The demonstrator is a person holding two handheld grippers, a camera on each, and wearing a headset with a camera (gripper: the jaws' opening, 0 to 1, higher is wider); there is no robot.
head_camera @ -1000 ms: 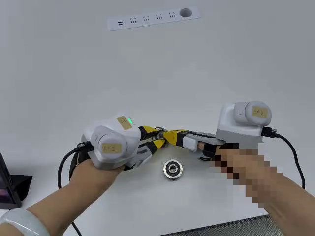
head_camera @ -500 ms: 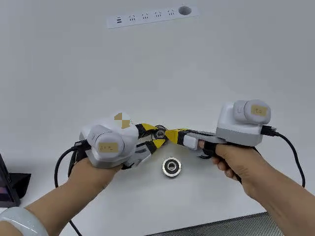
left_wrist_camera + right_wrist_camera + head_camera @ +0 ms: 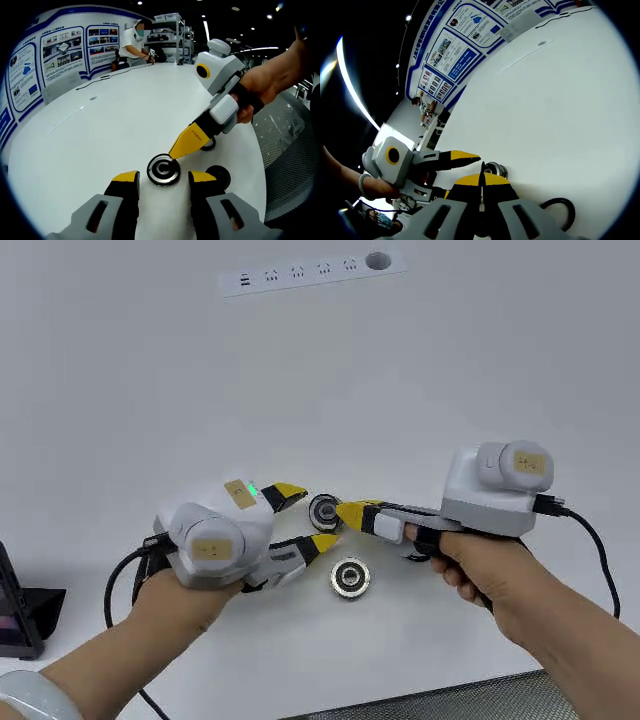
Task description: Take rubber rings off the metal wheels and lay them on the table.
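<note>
Head view: left gripper (image 3: 310, 515) fingers spread either side of one wheel (image 3: 323, 510); right gripper (image 3: 350, 512) fingers pressed together, tip at its rim. Second wheel (image 3: 350, 578) untouched on the worktop (image 3: 450, 390). Left gripper view: one loose ring (image 3: 212, 147) lying beyond. Right gripper view: same ring nearby. Probably one off, two left.

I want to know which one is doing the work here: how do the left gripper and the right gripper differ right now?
The left gripper has its jaws open, one on each side of the wheel; the right gripper has its jaws shut together. The left gripper straddles the wheel with gaps showing, while the right gripper's pointed tip meets the wheel's rim. Both have yellow tips and aim at the same wheel.
</note>
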